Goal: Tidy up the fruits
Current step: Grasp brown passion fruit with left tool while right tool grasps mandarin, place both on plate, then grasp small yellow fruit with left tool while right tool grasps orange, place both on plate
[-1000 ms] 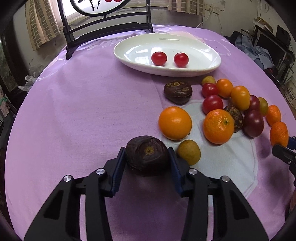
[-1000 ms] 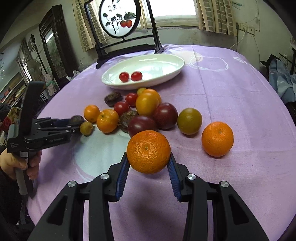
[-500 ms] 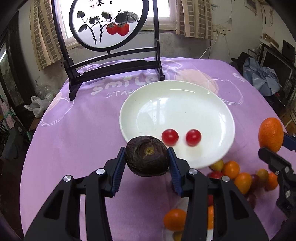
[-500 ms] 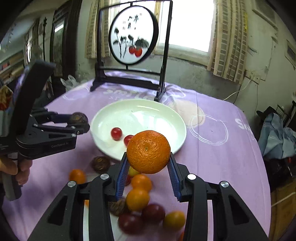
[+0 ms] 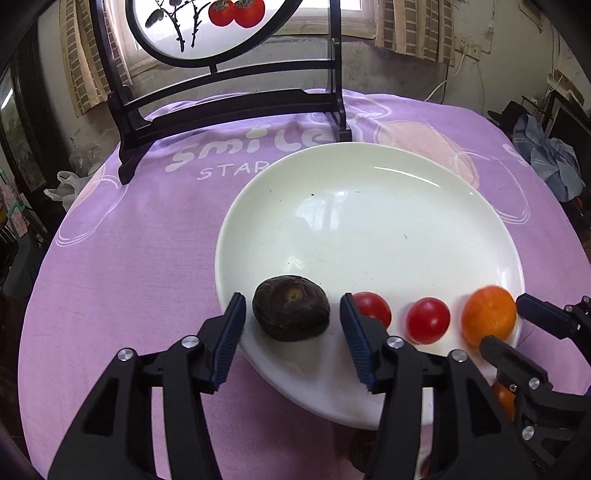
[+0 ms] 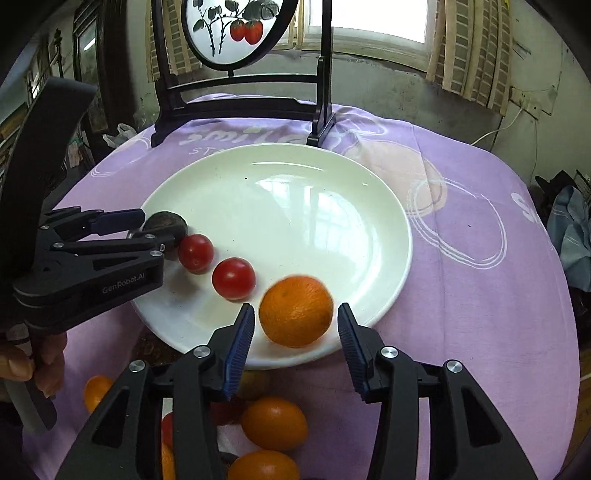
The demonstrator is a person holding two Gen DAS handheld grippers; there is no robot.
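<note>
Left wrist view: the left gripper (image 5: 291,325), jaws apart, flanks a dark wrinkled fruit (image 5: 291,313) lying at the white plate's (image 5: 369,229) 7 o'clock rim. Right wrist view: the right gripper (image 6: 295,330), jaws also apart, brackets an orange (image 6: 296,311) at the plate's 6 o'clock. Two red tomatoes (image 6: 233,278) sit between them; beyond, a framed screen (image 6: 236,26) stands at 12 o'clock.
</note>
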